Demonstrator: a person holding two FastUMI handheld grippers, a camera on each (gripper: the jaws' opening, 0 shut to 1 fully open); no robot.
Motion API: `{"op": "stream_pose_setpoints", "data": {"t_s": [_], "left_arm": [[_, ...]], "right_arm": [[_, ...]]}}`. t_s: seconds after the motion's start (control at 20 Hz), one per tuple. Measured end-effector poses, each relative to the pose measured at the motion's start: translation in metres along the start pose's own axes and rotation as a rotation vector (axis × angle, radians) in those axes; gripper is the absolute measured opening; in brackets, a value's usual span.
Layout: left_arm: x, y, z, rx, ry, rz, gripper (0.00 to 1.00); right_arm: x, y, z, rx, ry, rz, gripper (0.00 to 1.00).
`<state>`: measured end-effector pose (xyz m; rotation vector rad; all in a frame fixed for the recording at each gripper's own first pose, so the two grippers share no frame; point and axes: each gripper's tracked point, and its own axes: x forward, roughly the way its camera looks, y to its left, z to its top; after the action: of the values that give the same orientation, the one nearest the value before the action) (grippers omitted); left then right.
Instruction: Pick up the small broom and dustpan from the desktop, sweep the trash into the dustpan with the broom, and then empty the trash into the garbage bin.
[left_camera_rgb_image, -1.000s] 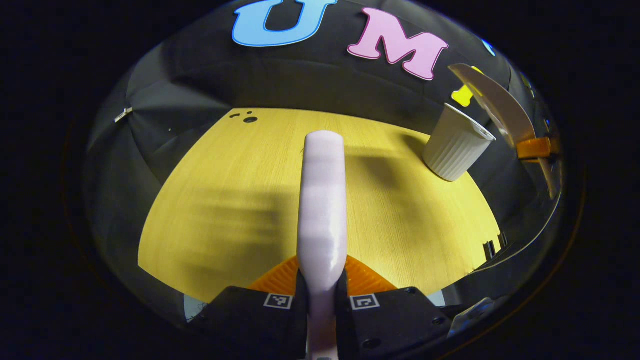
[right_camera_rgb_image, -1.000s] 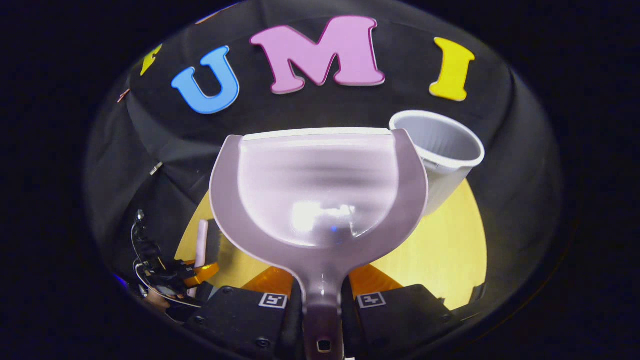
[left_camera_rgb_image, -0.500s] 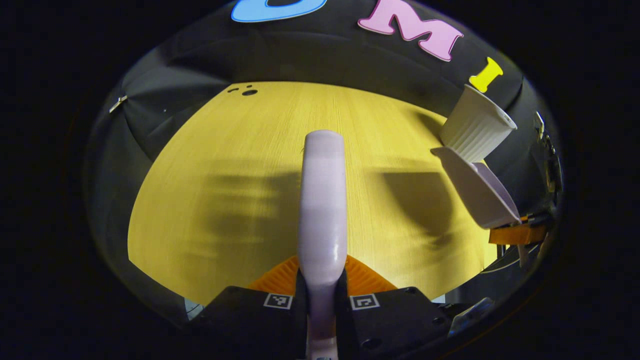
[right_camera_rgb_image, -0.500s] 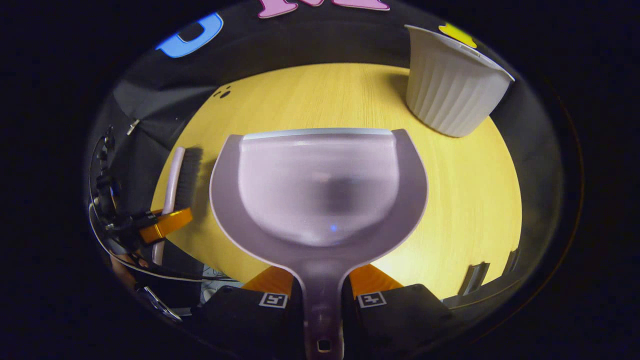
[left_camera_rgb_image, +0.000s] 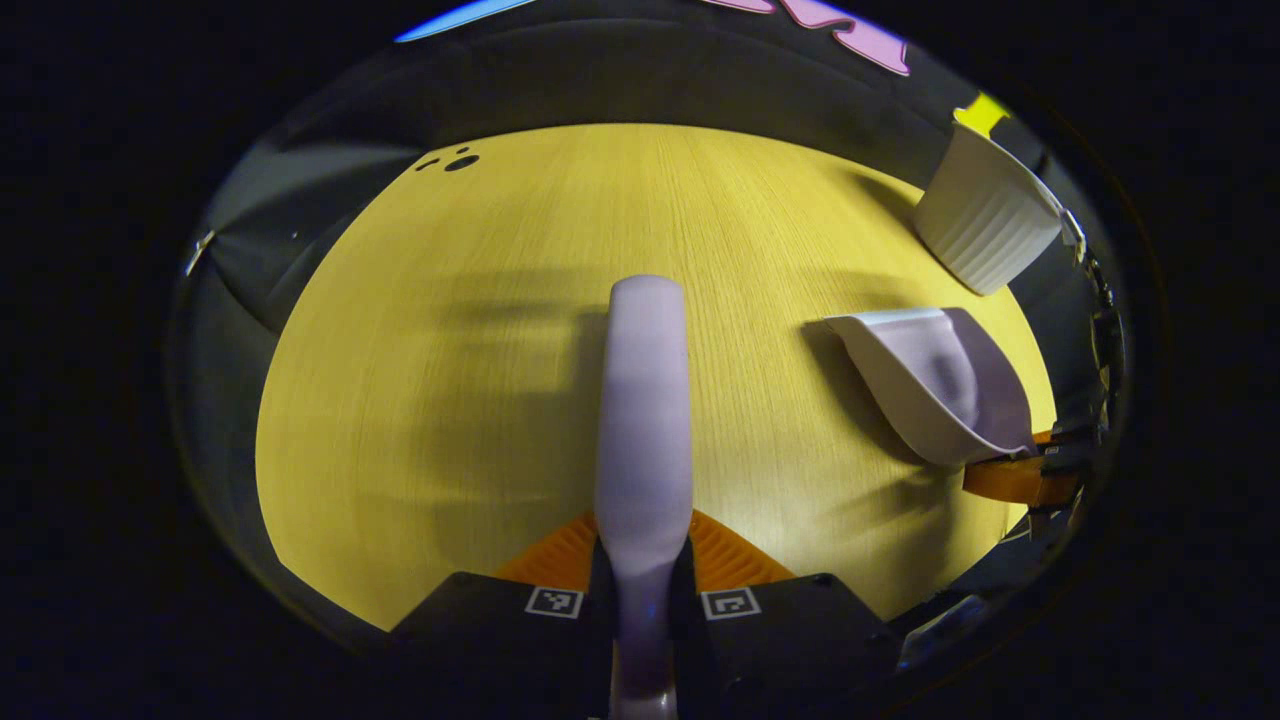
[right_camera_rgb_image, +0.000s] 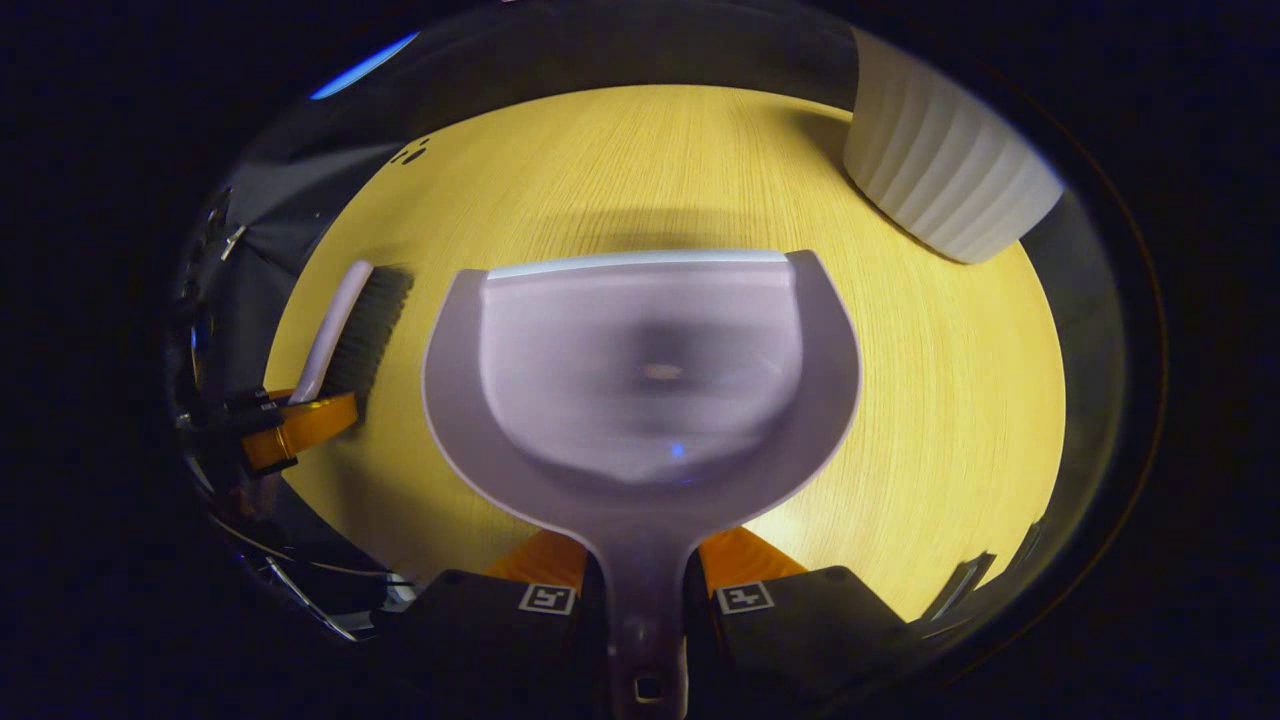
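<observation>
My left gripper (left_camera_rgb_image: 643, 580) is shut on the pale lilac broom (left_camera_rgb_image: 644, 420), whose back runs straight ahead over the yellow desktop (left_camera_rgb_image: 450, 350). In the right gripper view the broom (right_camera_rgb_image: 345, 325) lies low at the left with dark bristles facing the dustpan. My right gripper (right_camera_rgb_image: 645, 600) is shut on the handle of the pale lilac dustpan (right_camera_rgb_image: 640, 370), held low over the desktop (right_camera_rgb_image: 930, 400) with its lip forward. In the left gripper view the dustpan (left_camera_rgb_image: 935, 385) sits at the right, near the tabletop. A white ribbed garbage bin (right_camera_rgb_image: 945, 175) stands at the far right, also the bin (left_camera_rgb_image: 985, 225).
Small dark holes (left_camera_rgb_image: 455, 162) mark the desktop's far left corner. Black cloth walls close in behind and beside the table. The table's near edge runs just below both grippers.
Both grippers have tipped down and dropped toward the desktop. The dustpan has come away from the bin's mouth, down to near the tabletop. The broom has lowered alongside it.
</observation>
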<state>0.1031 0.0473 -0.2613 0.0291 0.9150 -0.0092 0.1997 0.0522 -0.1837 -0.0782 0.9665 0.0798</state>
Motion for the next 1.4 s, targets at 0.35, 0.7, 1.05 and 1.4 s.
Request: {"op": "stream_pose_setpoints", "data": {"t_s": [0.35, 0.7, 1.05, 1.4], "left_arm": [[0.003, -0.017, 0.000, 0.061, 0.044, 0.020, 0.31], [-0.009, -0.031, 0.009, 0.023, 0.004, -0.030, 0.92], [-0.054, -0.033, 0.031, 0.055, -0.152, -0.018, 0.97], [-0.157, -0.038, 0.061, 0.065, -0.520, -0.019, 0.97]], "right_arm": [[0.008, 0.007, 0.002, 0.015, 0.043, 0.035, 0.39], [0.002, 0.019, 0.010, 0.044, 0.042, 0.094, 0.92], [-0.044, 0.002, 0.031, 0.039, -0.114, 0.045, 0.99], [-0.123, -0.010, 0.071, 0.059, -0.400, 0.001, 0.99]]}}
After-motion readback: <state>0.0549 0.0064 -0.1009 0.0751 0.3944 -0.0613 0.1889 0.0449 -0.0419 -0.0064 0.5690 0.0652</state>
